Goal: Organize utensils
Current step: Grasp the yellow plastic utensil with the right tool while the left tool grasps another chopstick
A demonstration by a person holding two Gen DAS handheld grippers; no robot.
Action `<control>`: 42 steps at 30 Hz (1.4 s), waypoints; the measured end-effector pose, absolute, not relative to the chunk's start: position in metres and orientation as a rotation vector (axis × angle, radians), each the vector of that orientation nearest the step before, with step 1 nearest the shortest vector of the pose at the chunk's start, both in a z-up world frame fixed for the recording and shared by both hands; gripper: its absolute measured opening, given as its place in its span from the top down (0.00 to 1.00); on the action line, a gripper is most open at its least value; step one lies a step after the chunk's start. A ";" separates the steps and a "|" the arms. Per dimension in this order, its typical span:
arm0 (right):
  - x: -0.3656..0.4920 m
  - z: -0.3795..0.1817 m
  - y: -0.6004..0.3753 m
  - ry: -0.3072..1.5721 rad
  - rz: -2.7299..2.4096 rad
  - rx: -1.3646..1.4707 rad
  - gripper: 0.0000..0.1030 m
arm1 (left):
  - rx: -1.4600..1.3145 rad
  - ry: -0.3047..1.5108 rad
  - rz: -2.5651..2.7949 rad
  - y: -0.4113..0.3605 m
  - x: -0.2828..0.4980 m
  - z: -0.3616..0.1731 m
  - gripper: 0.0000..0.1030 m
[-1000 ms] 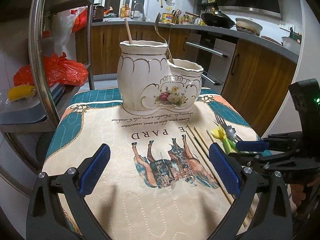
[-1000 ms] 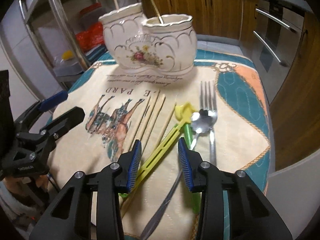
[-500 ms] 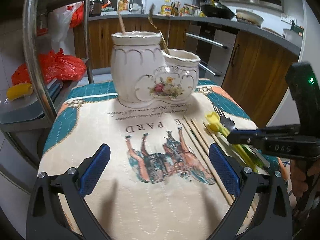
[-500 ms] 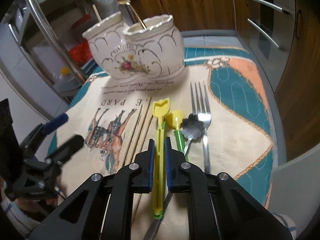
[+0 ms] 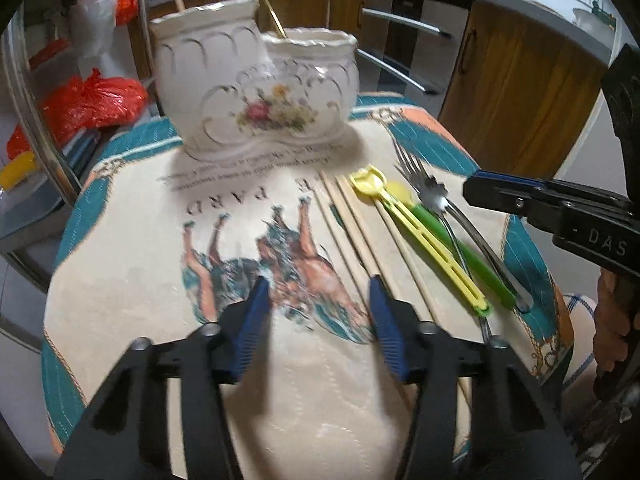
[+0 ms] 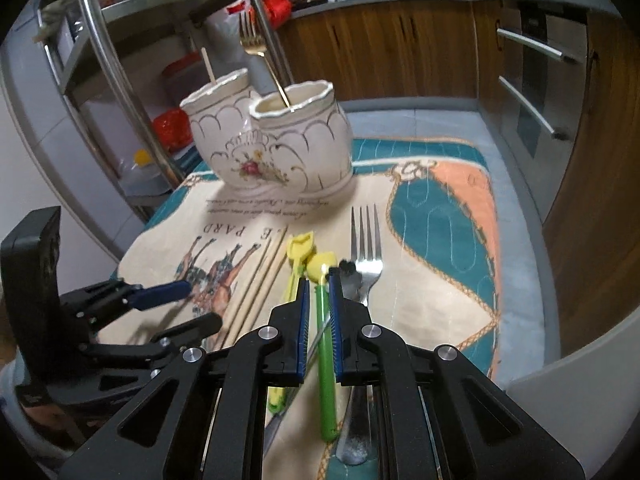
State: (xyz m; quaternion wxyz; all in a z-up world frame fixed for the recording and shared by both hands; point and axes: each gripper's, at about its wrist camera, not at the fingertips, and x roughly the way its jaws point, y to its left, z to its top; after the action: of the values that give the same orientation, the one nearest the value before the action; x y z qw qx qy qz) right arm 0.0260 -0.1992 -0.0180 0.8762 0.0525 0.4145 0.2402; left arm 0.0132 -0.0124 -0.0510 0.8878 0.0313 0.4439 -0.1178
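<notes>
Holder: a white glazed ceramic holder [image 5: 256, 84] with two rounded, scallop-rimmed pots joined side by side, gilt arcs and a painted rose spray; it stands at the far end of the quilted mat [image 5: 132, 264].
In the holder: a wooden stick in the taller pot, a gold fork [image 6: 256, 52] leaning out of the lower one.
Mat: cream padded cloth, stitched, with a horse print, lettering and a teal and peach border, covering the counter.
Utensils: all lie on the mat in front of the holder, handles towards the cameras. From the horse print outwards: pale thin chopsticks [image 5: 360, 240], a slotted yellow plastic spade [image 5: 416, 232], a green-handled plastic spoon [image 6: 325, 356], a steel flower-headed piece [image 5: 434, 200], a steel fork [image 6: 366, 260].
Right tongs [image 6: 318, 312]: blue ribbed pads closed on the green handle, in front of the holder.
Left tongs [image 5: 318, 316]: have just been closing, now half open over the horse print with nothing between the pads.
Around: steel rack with red bags left of the holder; wood cabinets behind.
</notes>
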 end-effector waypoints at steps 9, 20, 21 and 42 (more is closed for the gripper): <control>0.021 -0.023 -0.191 0.883 0.546 0.050 0.72 | 0.087 0.952 -0.243 -0.027 0.016 -0.052 0.77; 0.018 -0.030 -0.174 0.932 0.572 -0.012 0.72 | 0.142 0.972 -0.261 -0.033 0.025 -0.054 0.90; 0.018 -0.031 -0.173 0.935 0.576 -0.017 0.72 | 0.133 0.976 -0.273 -0.030 0.027 -0.054 0.90; 0.037 -0.042 -0.155 1.008 0.567 0.014 0.88 | 0.099 0.950 -0.291 0.002 0.021 -0.056 0.90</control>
State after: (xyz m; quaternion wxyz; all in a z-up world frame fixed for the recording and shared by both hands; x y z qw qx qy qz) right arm 0.0366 -0.1547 -0.0417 0.8375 0.0066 0.4762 0.2680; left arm 0.0213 0.0017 -0.0565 0.8779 0.0473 0.4556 -0.1396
